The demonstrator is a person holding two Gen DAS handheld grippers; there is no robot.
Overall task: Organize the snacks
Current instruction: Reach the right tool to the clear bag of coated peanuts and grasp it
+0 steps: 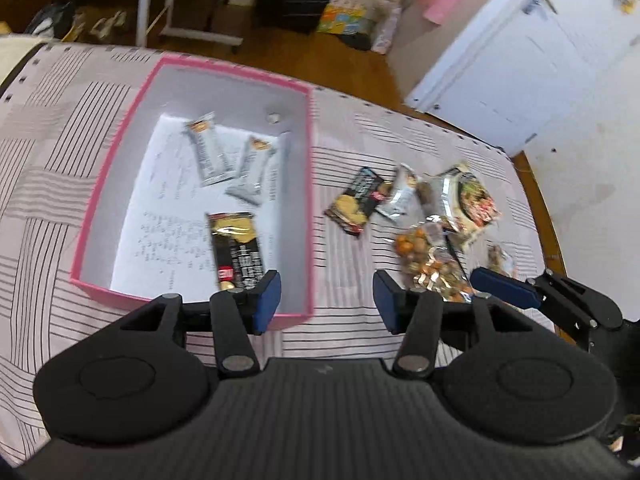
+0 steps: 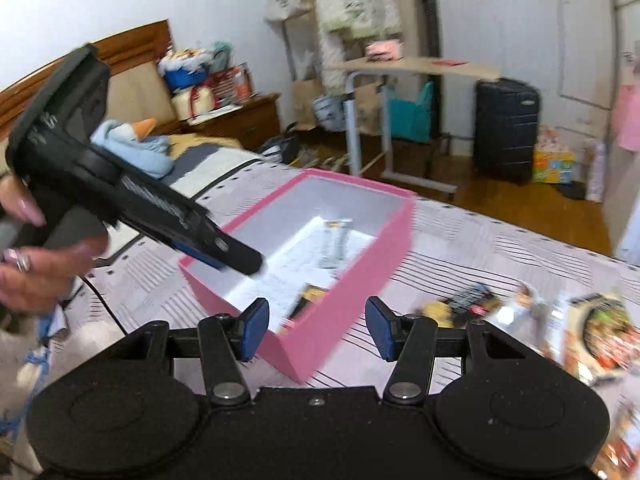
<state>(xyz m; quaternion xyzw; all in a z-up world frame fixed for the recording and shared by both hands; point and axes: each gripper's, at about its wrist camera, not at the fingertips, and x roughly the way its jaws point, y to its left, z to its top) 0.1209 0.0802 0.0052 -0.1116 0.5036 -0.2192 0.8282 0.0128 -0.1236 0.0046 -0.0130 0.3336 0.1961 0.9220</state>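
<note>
On the striped bed (image 1: 48, 184), the pink box (image 1: 308, 200) holds two silver bars (image 1: 210, 152) and a black-gold packet (image 1: 236, 248). Loose snacks (image 1: 424, 216) lie at its three o'clock, seemingly five or six. Left gripper (image 1: 326, 300) and right gripper (image 2: 316, 328): jaws apart, empty.

Bedroom clutter around a black suitcase (image 2: 506, 128)

Left of the suitcase stands a rolling side table (image 2: 416, 66) with a teal bag (image 2: 412, 114) under it; right of it sits a colourful box (image 2: 554, 162); farther left, a wooden nightstand (image 2: 240, 120).
</note>
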